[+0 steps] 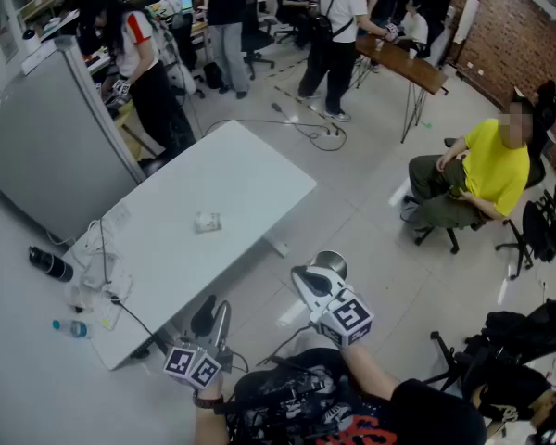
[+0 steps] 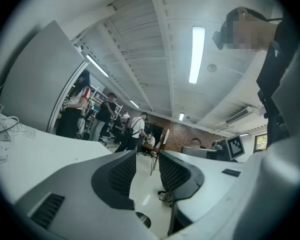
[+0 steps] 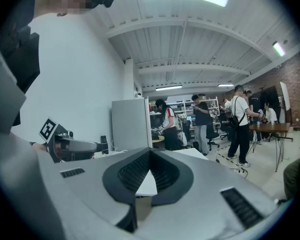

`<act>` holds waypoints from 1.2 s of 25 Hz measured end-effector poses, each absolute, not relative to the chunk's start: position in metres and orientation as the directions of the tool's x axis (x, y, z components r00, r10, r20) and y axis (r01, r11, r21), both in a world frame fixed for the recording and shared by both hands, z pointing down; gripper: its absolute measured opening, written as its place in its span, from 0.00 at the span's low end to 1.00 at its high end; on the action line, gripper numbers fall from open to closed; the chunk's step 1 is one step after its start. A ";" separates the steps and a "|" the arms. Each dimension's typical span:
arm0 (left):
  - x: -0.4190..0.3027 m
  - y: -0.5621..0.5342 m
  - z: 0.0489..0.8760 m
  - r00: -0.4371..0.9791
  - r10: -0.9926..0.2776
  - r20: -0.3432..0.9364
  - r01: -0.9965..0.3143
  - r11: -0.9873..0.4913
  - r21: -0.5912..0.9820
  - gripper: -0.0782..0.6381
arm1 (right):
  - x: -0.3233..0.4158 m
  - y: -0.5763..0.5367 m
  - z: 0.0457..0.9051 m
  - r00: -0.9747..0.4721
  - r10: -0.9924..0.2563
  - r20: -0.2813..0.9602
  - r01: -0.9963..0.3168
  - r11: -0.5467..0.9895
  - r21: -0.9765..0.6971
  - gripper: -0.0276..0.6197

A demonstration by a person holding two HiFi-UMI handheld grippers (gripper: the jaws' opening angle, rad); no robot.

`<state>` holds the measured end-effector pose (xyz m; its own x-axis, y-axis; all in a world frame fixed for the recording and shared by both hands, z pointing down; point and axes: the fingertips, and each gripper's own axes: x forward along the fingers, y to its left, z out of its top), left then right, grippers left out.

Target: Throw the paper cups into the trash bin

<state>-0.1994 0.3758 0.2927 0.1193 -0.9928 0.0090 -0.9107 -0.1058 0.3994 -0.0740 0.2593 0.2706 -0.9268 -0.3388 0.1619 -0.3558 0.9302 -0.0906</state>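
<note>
A crumpled white paper cup (image 1: 208,221) lies on its side near the middle of the white table (image 1: 250,170). A shiny metal trash bin (image 1: 332,263) stands on the floor off the table's near right edge, partly hidden behind my right gripper (image 1: 302,273). That gripper is shut and holds nothing, its jaw tips meeting (image 3: 150,153) in the right gripper view. My left gripper (image 1: 213,308) hovers by the table's near corner, well short of the cup. Its jaws stand open (image 2: 147,157) with nothing between them.
Cables, a power strip (image 1: 97,244) and a plastic bottle (image 1: 72,328) lie at the table's left end. A grey cabinet (image 1: 46,137) stands behind it. A seated person in yellow (image 1: 486,170) is at the right, and several people stand at the back. Cables cross the floor (image 1: 306,133).
</note>
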 end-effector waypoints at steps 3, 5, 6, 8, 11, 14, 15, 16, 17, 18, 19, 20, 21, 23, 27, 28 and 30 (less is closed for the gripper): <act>-0.218 0.387 0.307 0.034 -0.999 0.025 -0.904 -0.020 0.427 0.28 | -0.105 0.262 0.286 -0.948 -0.245 0.202 -0.271 0.956 -0.110 0.05; -0.229 0.388 0.319 -0.007 -0.999 0.037 -0.896 0.022 0.444 0.28 | -0.127 0.261 0.320 -0.937 -0.177 0.302 -0.223 0.967 -0.125 0.05; -0.234 0.386 0.325 -0.019 -0.999 0.044 -0.892 0.036 0.450 0.28 | -0.139 0.258 0.345 -0.918 -0.144 0.370 -0.204 0.970 -0.130 0.05; -0.243 0.372 0.334 -0.034 -0.998 0.053 -0.891 0.054 0.451 0.28 | -0.170 0.249 0.391 -0.877 -0.090 0.472 -0.166 0.979 -0.122 0.05; -0.263 0.345 0.332 -0.051 -0.997 0.062 -0.898 0.073 0.435 0.28 | -0.230 0.230 0.408 -0.873 -0.034 0.486 -0.105 0.987 -0.120 0.05; -0.290 0.328 0.324 -0.082 -0.994 0.076 -0.891 0.107 0.440 0.28 | -0.274 0.222 0.413 -0.878 0.028 0.478 -0.034 0.992 -0.120 0.05; -0.299 0.323 0.323 -0.095 -0.992 0.079 -0.888 0.121 0.443 0.28 | -0.280 0.218 0.422 -0.874 0.049 0.484 -0.010 0.993 -0.119 0.05; -0.308 0.318 0.322 -0.109 -0.991 0.080 -0.886 0.133 0.444 0.28 | -0.283 0.214 0.434 -0.867 0.066 0.493 0.010 0.993 -0.116 0.05; -0.318 0.314 0.321 -0.122 -0.989 0.080 -0.884 0.145 0.445 0.28 | -0.283 0.208 0.447 -0.859 0.078 0.506 0.024 0.993 -0.112 0.05; -0.328 0.309 0.320 -0.136 -0.988 0.078 -0.882 0.156 0.445 0.28 | -0.283 0.201 0.459 -0.850 0.084 0.520 0.032 0.994 -0.108 0.05; -0.338 0.305 0.319 -0.149 -0.986 0.076 -0.880 0.168 0.445 0.28 | -0.284 0.192 0.468 -0.844 0.086 0.530 0.037 0.994 -0.103 0.05; -0.348 0.300 0.319 -0.163 -0.984 0.074 -0.878 0.178 0.444 0.28 | -0.287 0.183 0.475 -0.840 0.085 0.535 0.039 0.994 -0.097 0.05; -0.358 0.296 0.318 -0.176 -0.982 0.072 -0.876 0.189 0.444 0.28 | -0.293 0.174 0.478 -0.839 0.084 0.538 0.040 0.995 -0.092 0.05; -0.375 0.289 0.316 -0.201 -0.977 0.068 -0.871 0.210 0.444 0.28 | -0.309 0.163 0.480 -0.835 0.088 0.543 0.055 0.995 -0.078 0.05; -0.382 0.286 0.310 -0.236 -0.969 0.075 -0.859 0.244 0.450 0.28 | -0.322 0.155 0.474 -0.824 0.097 0.559 0.112 0.994 -0.007 0.05; -0.377 0.287 0.307 -0.239 -0.968 0.081 -0.856 0.249 0.454 0.28 | -0.317 0.153 0.471 -0.820 0.093 0.565 0.121 0.993 0.011 0.05; -0.374 0.288 0.302 -0.247 -0.965 0.087 -0.850 0.259 0.459 0.28 | -0.316 0.149 0.472 -0.805 0.101 0.585 0.152 0.988 0.040 0.06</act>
<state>-0.3735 0.2877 0.3024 -0.2469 -0.9652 0.0867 -0.8502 0.2587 0.4586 -0.3155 0.1486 0.4720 -0.8047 0.1008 0.5851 0.1525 0.9875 0.0396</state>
